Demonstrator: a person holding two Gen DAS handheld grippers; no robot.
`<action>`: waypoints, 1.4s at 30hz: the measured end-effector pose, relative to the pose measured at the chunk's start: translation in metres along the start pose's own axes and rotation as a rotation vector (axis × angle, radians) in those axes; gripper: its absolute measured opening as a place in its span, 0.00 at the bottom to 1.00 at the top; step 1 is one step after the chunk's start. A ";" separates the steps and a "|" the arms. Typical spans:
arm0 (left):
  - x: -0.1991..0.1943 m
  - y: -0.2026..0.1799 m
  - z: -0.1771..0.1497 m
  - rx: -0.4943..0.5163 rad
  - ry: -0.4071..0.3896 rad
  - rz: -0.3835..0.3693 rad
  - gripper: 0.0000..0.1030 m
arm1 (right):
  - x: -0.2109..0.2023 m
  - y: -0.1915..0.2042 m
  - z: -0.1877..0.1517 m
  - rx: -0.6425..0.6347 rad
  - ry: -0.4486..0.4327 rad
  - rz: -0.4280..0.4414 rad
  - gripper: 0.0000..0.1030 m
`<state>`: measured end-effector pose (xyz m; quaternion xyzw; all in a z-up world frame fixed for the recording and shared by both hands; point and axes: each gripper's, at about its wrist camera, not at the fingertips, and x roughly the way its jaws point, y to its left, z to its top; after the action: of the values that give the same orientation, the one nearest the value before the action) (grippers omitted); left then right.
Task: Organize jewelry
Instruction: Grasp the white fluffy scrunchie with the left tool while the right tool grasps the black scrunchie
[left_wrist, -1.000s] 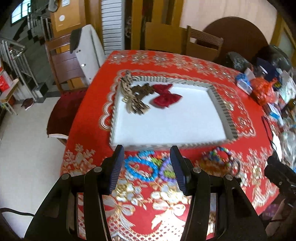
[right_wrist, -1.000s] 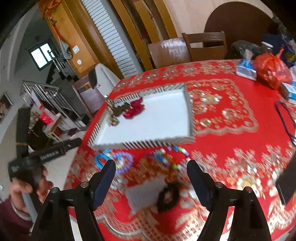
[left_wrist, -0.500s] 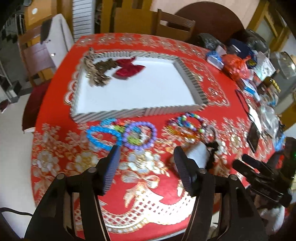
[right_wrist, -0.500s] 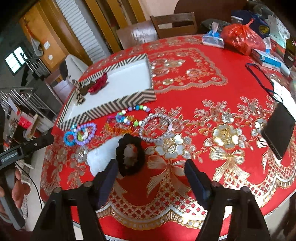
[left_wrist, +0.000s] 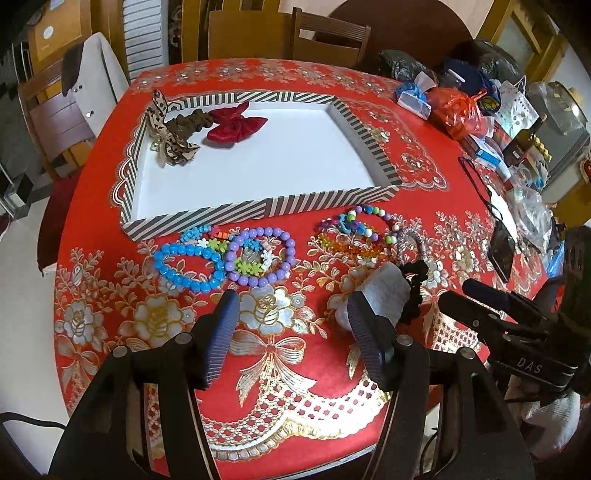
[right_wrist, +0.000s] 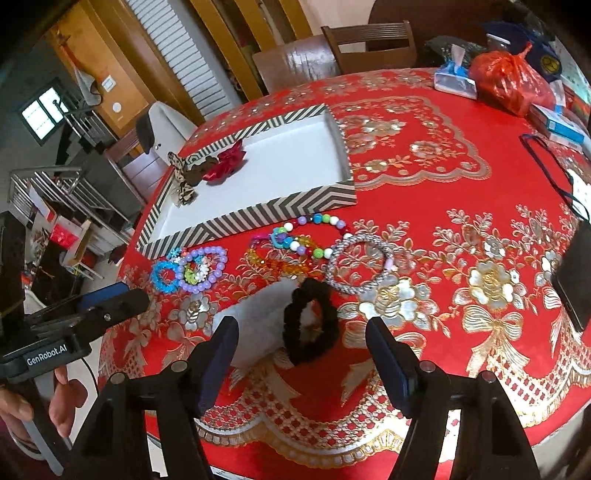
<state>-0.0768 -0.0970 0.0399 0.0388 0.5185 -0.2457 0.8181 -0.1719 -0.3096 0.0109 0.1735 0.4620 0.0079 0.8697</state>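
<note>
**Jewelry positions relative to the striped tray**

The striped cardboard tray holds a red velvet bow at its far-left corner. Just before its near wall, left to right: blue bead bracelet, purple bead bracelet, multicoloured bead bracelet, silver bangle. Nearer: black scrunchie. Left gripper and right gripper hover with jaws apart, empty.

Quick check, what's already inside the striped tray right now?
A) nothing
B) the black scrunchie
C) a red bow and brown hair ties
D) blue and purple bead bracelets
C: the red bow and brown hair ties lie in the far left corner of the striped tray; the bead bracelets and the black scrunchie lie outside it on the tablecloth.
</note>
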 end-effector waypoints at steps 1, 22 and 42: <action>0.001 0.001 0.000 -0.002 0.004 -0.003 0.59 | 0.001 0.001 0.000 0.000 0.004 -0.001 0.68; 0.010 0.004 -0.005 -0.010 0.045 -0.039 0.59 | 0.011 -0.065 -0.005 0.173 0.054 -0.124 0.39; 0.062 -0.063 -0.006 0.231 0.153 -0.131 0.75 | 0.036 -0.060 -0.009 0.056 0.070 -0.160 0.45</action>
<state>-0.0882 -0.1724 -0.0044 0.1171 0.5493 -0.3530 0.7483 -0.1673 -0.3576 -0.0410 0.1601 0.5045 -0.0684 0.8457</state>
